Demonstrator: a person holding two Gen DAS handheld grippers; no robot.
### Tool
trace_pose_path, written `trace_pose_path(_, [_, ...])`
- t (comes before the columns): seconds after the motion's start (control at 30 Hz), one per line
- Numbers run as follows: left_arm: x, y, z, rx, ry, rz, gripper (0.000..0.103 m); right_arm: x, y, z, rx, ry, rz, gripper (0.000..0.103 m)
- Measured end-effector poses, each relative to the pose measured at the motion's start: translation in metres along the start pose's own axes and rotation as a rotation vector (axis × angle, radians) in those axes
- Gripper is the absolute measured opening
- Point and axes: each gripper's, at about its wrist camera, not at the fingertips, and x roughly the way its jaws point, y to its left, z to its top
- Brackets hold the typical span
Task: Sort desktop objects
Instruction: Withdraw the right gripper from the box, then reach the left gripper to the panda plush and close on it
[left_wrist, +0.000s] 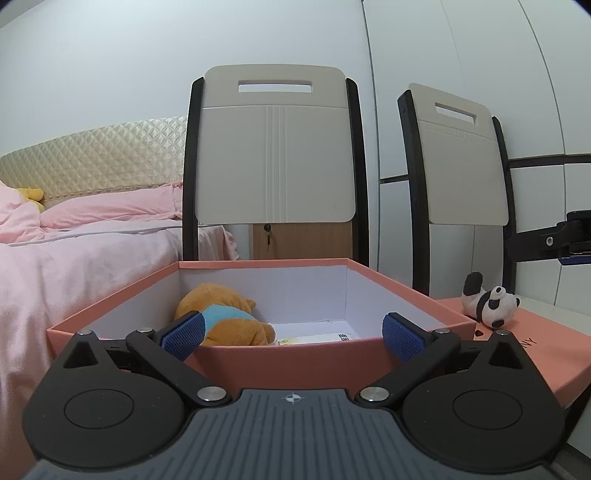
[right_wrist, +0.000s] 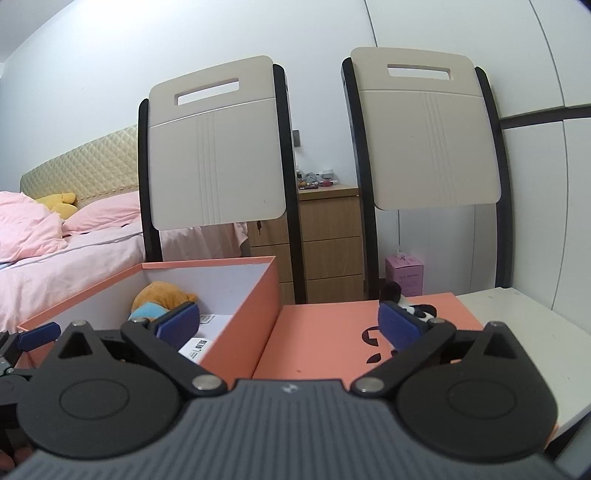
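My left tool (left_wrist: 293, 334) hangs at the near wall of the open salmon-pink box (left_wrist: 280, 360), its two blue-padded fingers spread wide and gripping nothing. Inside the box, toward its left rear corner, I see an orange plush toy with a light blue band (left_wrist: 221, 314) lying on the white floor of the box, and beside it some white printed paper (left_wrist: 317, 336) lies flat on the bottom. To the right of the box lies its salmon-pink lid (left_wrist: 535, 354), flat on the white table (right_wrist: 517, 332), and on that lid a small black-and-white panda plush (left_wrist: 489, 301) lies tipped over on its side. My right tool (right_wrist: 288, 325) is over the near edge of the lid with its fingers released and well apart, holding nothing; its right pad (right_wrist: 397, 325) sits just in front of the panda from this view and hides part of it, though I cannot tell whether they touch. In the right wrist view the left tool's blue fingertip shows at the far left edge, by the box's near corner. Behind the table stand two folded chairs with beige backs and black frames (right_wrist: 218, 147), a wooden drawer cabinet (right_wrist: 328, 236) shows between them, and a bed with pink bedding (left_wrist: 74, 251) fills the left side.
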Motion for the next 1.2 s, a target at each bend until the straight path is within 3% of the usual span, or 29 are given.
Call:
trace_pose_path(1.0, [0.000, -0.001, 0.002, -0.001, 0.009, 0.014, 0.103, -0.001, 0.001, -0.003, -0.024, 0.012, -0.028, 0.103])
trace_pose_path(1.2, [-0.011, -0.017, 0.008, 0.004, -0.029, -0.025, 0.103, -0.016, -0.010, -0.001, 0.014, -0.025, -0.038, 0.103])
